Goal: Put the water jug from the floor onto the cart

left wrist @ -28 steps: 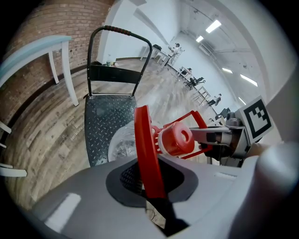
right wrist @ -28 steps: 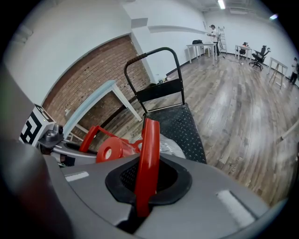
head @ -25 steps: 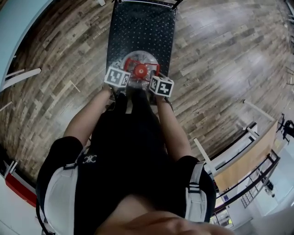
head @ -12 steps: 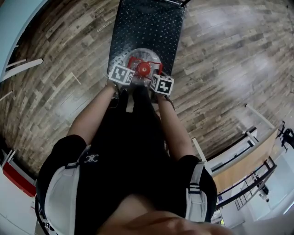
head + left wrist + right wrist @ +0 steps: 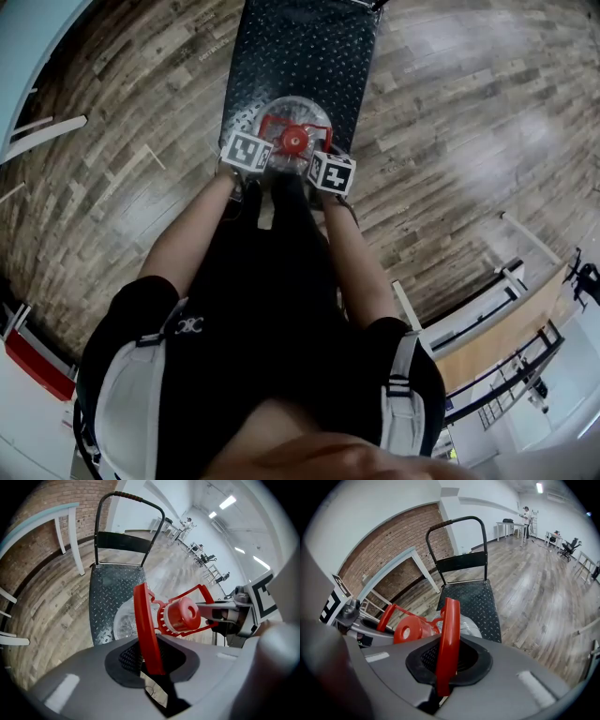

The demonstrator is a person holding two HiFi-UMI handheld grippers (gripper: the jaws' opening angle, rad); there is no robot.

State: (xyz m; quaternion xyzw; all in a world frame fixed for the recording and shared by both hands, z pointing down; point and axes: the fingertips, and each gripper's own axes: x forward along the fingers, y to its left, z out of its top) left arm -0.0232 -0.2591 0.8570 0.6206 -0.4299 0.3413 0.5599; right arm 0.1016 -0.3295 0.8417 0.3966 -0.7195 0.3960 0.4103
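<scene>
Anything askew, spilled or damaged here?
Nothing stands out. The jug stands upright on the cart, cap on, with no water seen on the floor. Its handle sits between the jaws of the left tool, which have just been opening, and of the right tool.

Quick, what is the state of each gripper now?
Left gripper: jaws just opening, handle between them; grip unclear.
Right gripper: closed on handle.

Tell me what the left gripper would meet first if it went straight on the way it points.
The red handle, already between the left gripper's jaws, which have just been opening; behind it, probably the jug's shoulder.
</scene>
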